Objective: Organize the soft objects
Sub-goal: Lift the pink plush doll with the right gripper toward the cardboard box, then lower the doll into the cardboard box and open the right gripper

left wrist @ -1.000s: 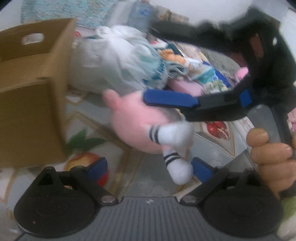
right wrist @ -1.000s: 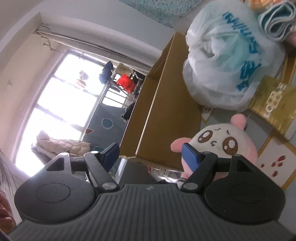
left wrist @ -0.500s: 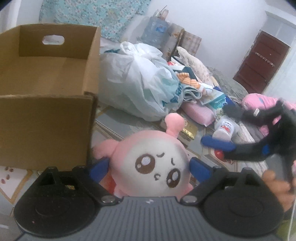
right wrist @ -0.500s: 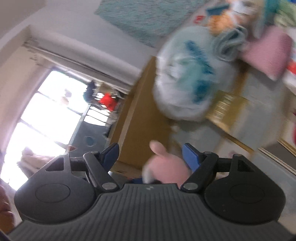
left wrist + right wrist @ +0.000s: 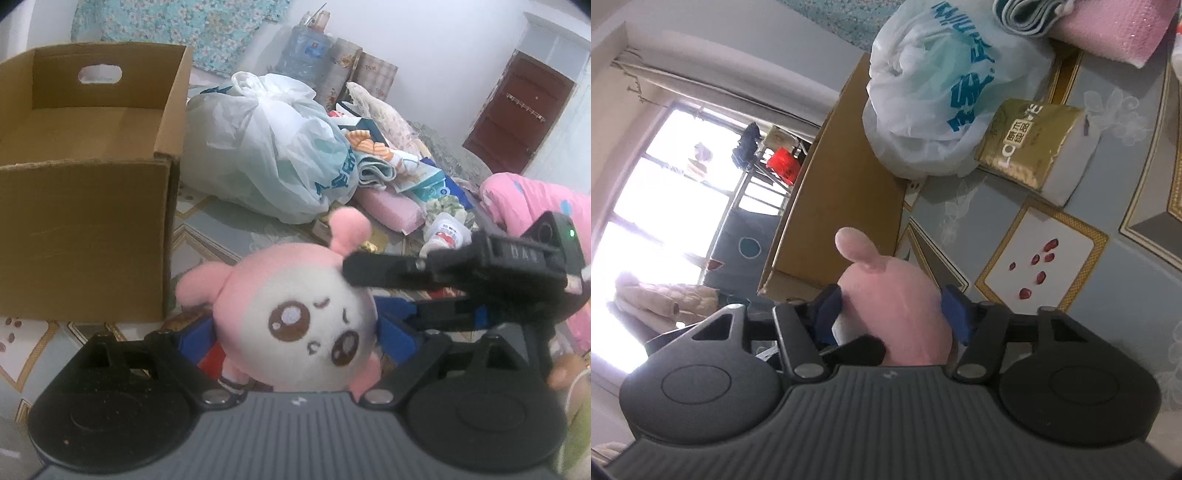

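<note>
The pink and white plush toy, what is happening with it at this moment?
A person works with two hand-held grippers on the round pink and white plush toy. The left gripper has its blue pads on both sides of the toy's head. The right gripper has just been closing around the toy's pink back. The open brown cardboard box stands just beside it, with nothing visible inside.

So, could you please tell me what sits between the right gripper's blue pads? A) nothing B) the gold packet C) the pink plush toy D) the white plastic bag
C: in the right wrist view the pink plush toy fills the gap between the right gripper's blue pads, which have just been closing on it.
</note>
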Demonstrator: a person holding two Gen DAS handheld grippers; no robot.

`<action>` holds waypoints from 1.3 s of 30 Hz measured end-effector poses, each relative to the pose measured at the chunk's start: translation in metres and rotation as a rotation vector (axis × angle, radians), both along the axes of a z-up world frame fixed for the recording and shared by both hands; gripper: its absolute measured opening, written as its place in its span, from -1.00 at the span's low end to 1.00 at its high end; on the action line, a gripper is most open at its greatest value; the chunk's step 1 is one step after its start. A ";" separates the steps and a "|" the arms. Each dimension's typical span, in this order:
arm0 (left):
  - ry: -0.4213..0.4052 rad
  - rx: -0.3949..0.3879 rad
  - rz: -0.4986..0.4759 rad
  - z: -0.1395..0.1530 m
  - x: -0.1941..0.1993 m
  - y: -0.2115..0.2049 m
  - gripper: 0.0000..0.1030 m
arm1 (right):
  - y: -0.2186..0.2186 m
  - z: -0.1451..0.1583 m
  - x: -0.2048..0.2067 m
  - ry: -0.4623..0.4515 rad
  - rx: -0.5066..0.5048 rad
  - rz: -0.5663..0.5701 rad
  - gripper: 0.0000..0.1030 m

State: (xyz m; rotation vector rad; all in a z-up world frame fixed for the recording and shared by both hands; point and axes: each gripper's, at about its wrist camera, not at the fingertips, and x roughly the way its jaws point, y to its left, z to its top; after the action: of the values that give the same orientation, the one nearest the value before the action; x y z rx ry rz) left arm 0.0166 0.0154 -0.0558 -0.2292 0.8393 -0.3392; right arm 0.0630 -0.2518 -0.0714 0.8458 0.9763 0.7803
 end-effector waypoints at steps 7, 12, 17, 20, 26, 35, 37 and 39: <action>-0.010 0.066 -0.032 -0.006 -0.004 -0.007 0.79 | 0.003 -0.004 0.011 -0.005 0.006 -0.015 0.08; -0.019 0.075 -0.015 -0.003 -0.005 -0.012 0.78 | 0.005 -0.004 0.017 0.000 0.003 -0.015 0.08; -0.066 0.066 -0.014 0.023 -0.012 -0.014 0.78 | 0.003 0.017 0.010 -0.036 0.003 -0.032 0.06; -0.134 0.073 -0.001 0.053 -0.016 -0.012 0.78 | 0.003 0.046 0.011 -0.088 0.011 -0.026 0.06; -0.238 0.098 0.076 0.120 -0.003 0.017 0.78 | 0.029 0.126 0.042 -0.255 0.008 0.054 0.07; -0.171 0.212 0.284 0.169 0.090 0.107 0.81 | 0.158 0.197 0.180 -0.291 -0.027 0.275 0.10; -0.124 0.238 0.320 0.167 0.119 0.127 0.81 | 0.189 0.194 0.217 -0.248 -0.038 0.305 0.12; -0.070 0.248 0.352 0.160 0.151 0.145 0.81 | 0.217 0.186 0.254 -0.206 -0.048 0.327 0.13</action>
State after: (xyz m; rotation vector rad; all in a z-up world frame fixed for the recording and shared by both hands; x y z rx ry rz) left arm 0.1671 0.1607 0.1043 -0.1288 0.7479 0.0863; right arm 0.3170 -0.0348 0.1148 0.5565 0.9553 1.0969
